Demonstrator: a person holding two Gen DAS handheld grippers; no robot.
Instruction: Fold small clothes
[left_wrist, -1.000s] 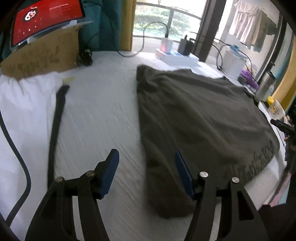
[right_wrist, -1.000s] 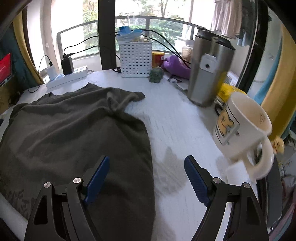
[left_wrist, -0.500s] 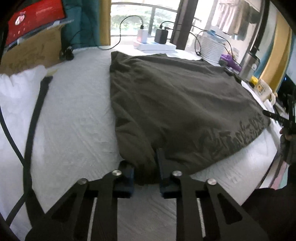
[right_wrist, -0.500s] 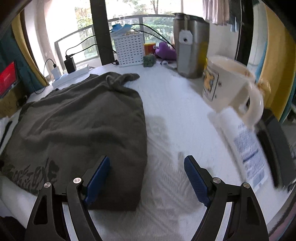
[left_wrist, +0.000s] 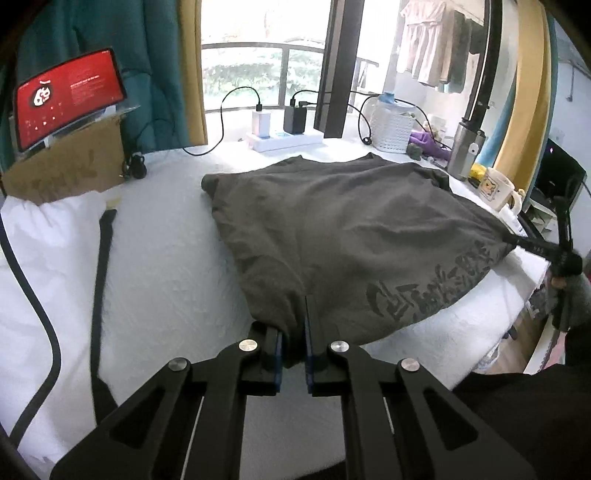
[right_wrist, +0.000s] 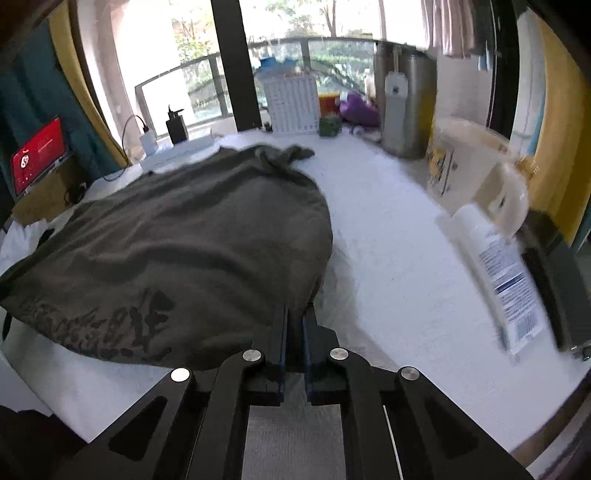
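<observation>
A dark olive garment is spread over the middle of a white-covered worktop, with a dark printed design along the hem nearest the cameras and a bunched sleeve at its far end toward the window. Its near hem is gripped at both corners. The left tongs have just been closing and are now pinched almost fully together on the left corner of the hem, cloth being seen pressed between the blue pads. The right tongs have likewise just been closing and are clamped on the right corner of the same hem, a fold of fabric being caught between the narrow gap of their pads; in the left wrist view that far corner is seen drawn out to a point. A large window with a railing and greenery outside is seen behind the worktop. At the left, a red-lit screen is propped on a cardboard box in front of a teal curtain. Along the far edge are found a white power strip with chargers plugged in, a white perforated basket and a steel flask. At the right, a cream mug and a white tube lying on its side are seen blurred.
</observation>
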